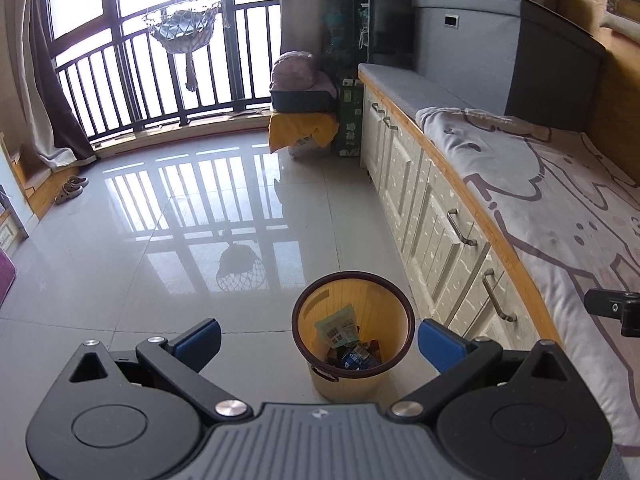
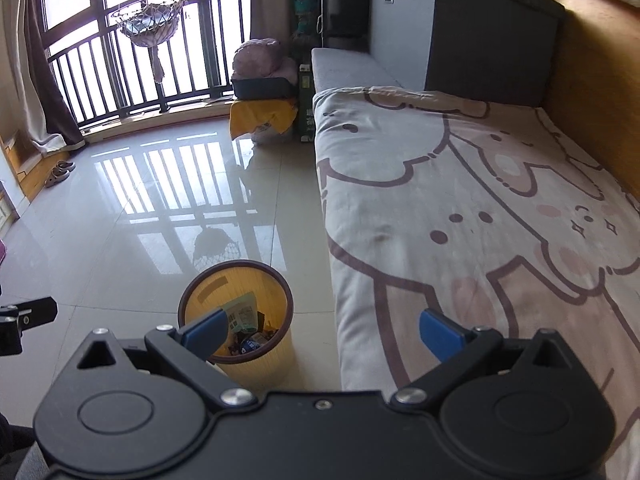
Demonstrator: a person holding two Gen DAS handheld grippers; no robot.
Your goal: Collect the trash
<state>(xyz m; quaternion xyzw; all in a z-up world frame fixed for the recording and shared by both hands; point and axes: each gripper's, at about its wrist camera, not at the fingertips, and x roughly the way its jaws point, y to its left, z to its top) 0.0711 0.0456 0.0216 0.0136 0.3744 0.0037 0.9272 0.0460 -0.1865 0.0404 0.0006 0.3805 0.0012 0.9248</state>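
Both grippers, left gripper [image 1: 319, 338] and right gripper [image 2: 323, 332], gape wide, empty; you scan for leftovers beyond the bin [image 1: 304, 344].

A yellow bin [image 1: 352, 344] with a dark rim stands upright on the floor, holding wrappers [image 1: 338, 326].

Glossy tiled floor [image 1: 160, 240] reflecting the railing [image 1: 160, 76]. Net hanging basket [image 1: 186, 28] at the window. Slippers [image 1: 71, 189] near the curtain [image 1: 44, 92]. Yellow-draped stack [image 1: 302, 128] beside white cabinets [image 1: 420, 200]. Cartoon-print blanket [image 2: 460, 200] on the bed.
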